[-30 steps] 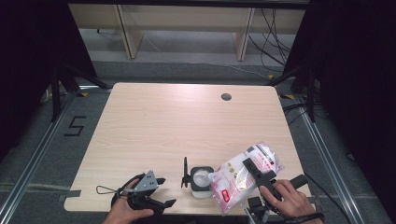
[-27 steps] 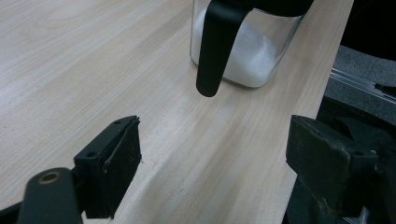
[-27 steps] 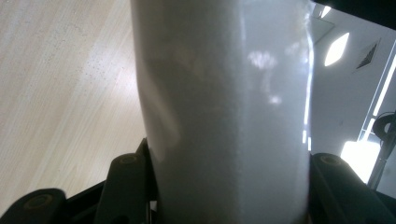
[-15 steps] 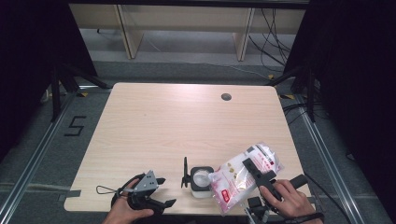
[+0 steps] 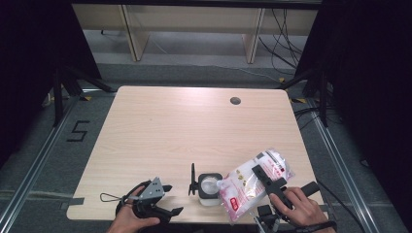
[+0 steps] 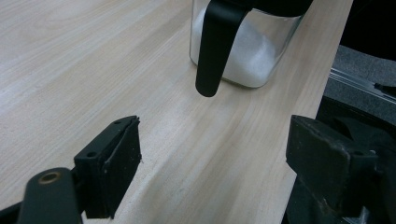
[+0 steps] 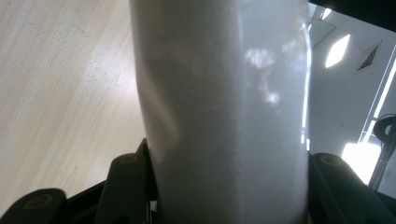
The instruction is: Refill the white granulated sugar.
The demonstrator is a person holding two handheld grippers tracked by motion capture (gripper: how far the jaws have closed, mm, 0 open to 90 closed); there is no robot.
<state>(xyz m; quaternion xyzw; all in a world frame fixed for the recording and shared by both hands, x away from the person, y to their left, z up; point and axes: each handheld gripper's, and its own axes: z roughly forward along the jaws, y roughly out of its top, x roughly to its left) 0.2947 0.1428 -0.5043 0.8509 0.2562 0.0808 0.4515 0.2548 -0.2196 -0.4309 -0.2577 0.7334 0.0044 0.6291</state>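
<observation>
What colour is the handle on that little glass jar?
Black. The handle shows best in the left gripper view, hanging down the jar of white powder.

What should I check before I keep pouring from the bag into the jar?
1. Right claw shut on the bag: ok.
2. Bag corner over the jar mouth: ok, it points into the opening.
3. Jar upright on the table: ok.
4. Room left in the jar: ok, white grains fill only the lower part in the left gripper view.
5. Left claw steadying the jar: not ok, open and apart from it.
6. Spill on the table: cannot tell.
</observation>
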